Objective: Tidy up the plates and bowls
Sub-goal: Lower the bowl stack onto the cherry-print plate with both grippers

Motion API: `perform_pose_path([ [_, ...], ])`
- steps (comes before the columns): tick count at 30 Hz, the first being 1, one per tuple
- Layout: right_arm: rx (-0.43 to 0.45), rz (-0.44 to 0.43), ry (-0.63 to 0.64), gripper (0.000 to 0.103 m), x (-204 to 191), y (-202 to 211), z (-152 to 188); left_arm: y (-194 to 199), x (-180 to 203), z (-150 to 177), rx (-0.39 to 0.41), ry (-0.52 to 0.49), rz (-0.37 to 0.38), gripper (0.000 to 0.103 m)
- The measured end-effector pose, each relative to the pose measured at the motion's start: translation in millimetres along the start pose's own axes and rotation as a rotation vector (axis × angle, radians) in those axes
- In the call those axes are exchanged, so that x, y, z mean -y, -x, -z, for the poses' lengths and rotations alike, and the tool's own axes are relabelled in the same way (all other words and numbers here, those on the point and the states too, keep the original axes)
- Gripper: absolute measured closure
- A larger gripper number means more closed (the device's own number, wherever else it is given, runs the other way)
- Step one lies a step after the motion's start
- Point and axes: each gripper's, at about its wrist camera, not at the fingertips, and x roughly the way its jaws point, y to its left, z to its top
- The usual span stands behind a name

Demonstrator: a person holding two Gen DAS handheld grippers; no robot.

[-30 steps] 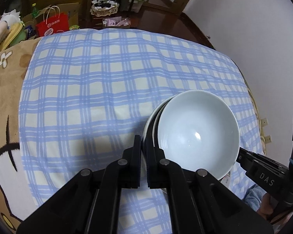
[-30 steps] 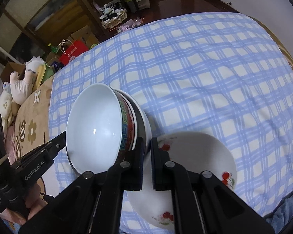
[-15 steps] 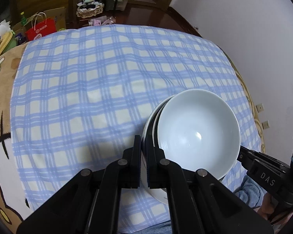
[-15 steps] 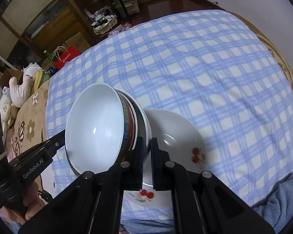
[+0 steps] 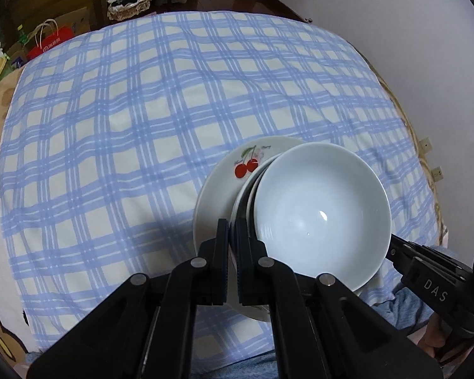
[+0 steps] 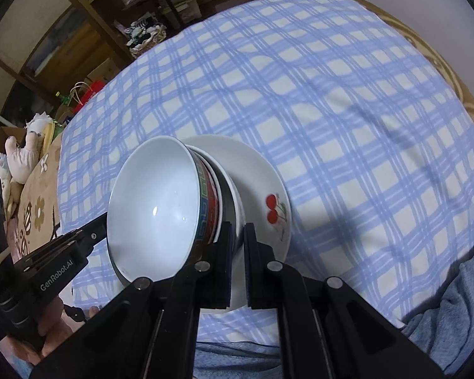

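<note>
A stack of nested bowls hangs between my two grippers. Its top bowl (image 5: 319,218) (image 6: 154,208) is white inside, with a red and green band outside. My left gripper (image 5: 233,224) is shut on the stack's left rim, and its fingers (image 6: 91,237) show from the other side. My right gripper (image 6: 237,227) is shut on the opposite rim, and its fingers (image 5: 404,252) show in the left wrist view. Directly beneath lies a white plate with cherries (image 5: 224,186) (image 6: 262,183) on the blue checked cloth. I cannot tell whether the stack touches it.
The blue checked cloth (image 5: 126,120) covers the table, beside a brown patterned cover (image 6: 34,208). Beyond the far edge are shelves, a basket (image 5: 128,0), a red bag (image 5: 50,42) and a soft toy (image 6: 22,154). A white wall runs along the right. Blue clothing (image 6: 452,309) lies at the near edge.
Both grippers carried the bowl stack toward the near edge. The cherry plate, off to the right before, now lies under the stack and has come into the left wrist view.
</note>
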Motion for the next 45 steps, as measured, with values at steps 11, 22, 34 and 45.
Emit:
perform_pose_path([
  [11,0.023,-0.022,-0.012,0.095,5.3,-5.7,5.0,-2.2,5.8,1.2,0.054,-0.039,-0.032,0.1],
  [22,0.033,-0.028,-0.01,0.095,3.7,-5.7,4.5,-1.6,4.2,2.7,0.057,-0.035,-0.025,0.1],
  [34,0.038,-0.031,-0.011,0.095,5.3,-5.6,4.3,-0.9,6.3,3.0,0.069,-0.059,-0.047,0.099],
  [45,0.053,-0.013,0.007,0.094,5.1,-5.4,4.9,-0.5,7.3,3.3,0.069,-0.084,-0.067,0.094],
])
